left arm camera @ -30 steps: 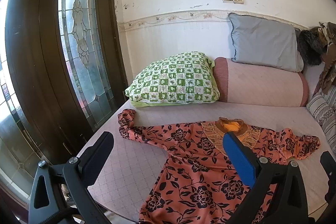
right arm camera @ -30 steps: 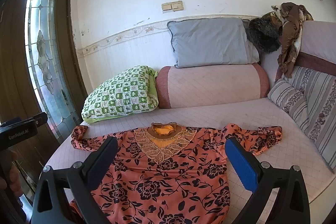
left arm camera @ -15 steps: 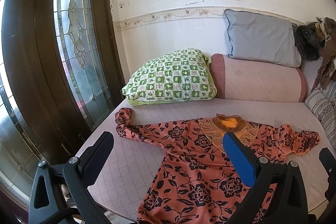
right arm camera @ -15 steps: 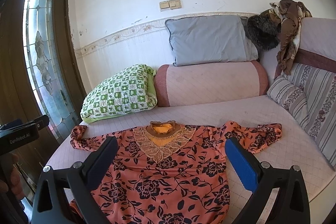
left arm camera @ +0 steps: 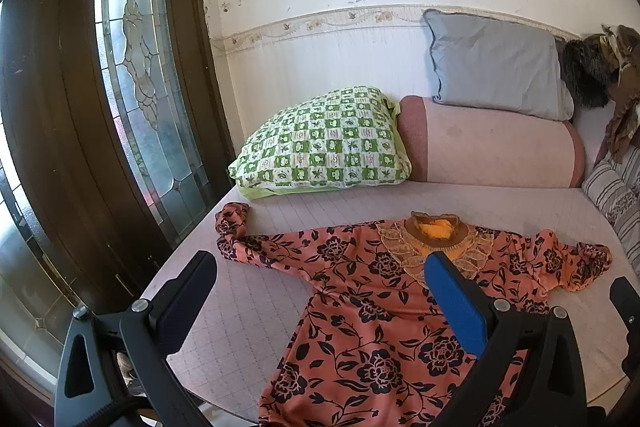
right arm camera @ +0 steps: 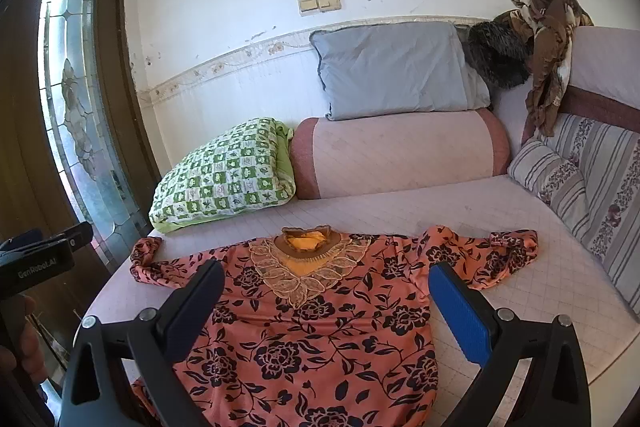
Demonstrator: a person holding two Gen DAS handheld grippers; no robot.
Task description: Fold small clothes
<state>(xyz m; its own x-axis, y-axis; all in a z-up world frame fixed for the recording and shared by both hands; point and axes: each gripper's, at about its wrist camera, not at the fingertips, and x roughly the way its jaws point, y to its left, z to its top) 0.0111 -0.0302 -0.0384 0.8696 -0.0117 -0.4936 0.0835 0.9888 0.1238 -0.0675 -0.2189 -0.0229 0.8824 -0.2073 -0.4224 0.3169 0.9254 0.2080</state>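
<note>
Right wrist view: left gripper [right arm camera: 36,259] reads "GenRobot.AI".

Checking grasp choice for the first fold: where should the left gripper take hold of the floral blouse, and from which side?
Probably the left sleeve cuff, approached from the door side. The floral blouse lies flat, sleeves spread; that bunched cuff rises off the bed. Left gripper is open.

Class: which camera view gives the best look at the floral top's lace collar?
The right wrist view: the lace collar on the floral top shows whole between the open fingers. In the left wrist view, the blue finger overlaps its lower part.
</note>
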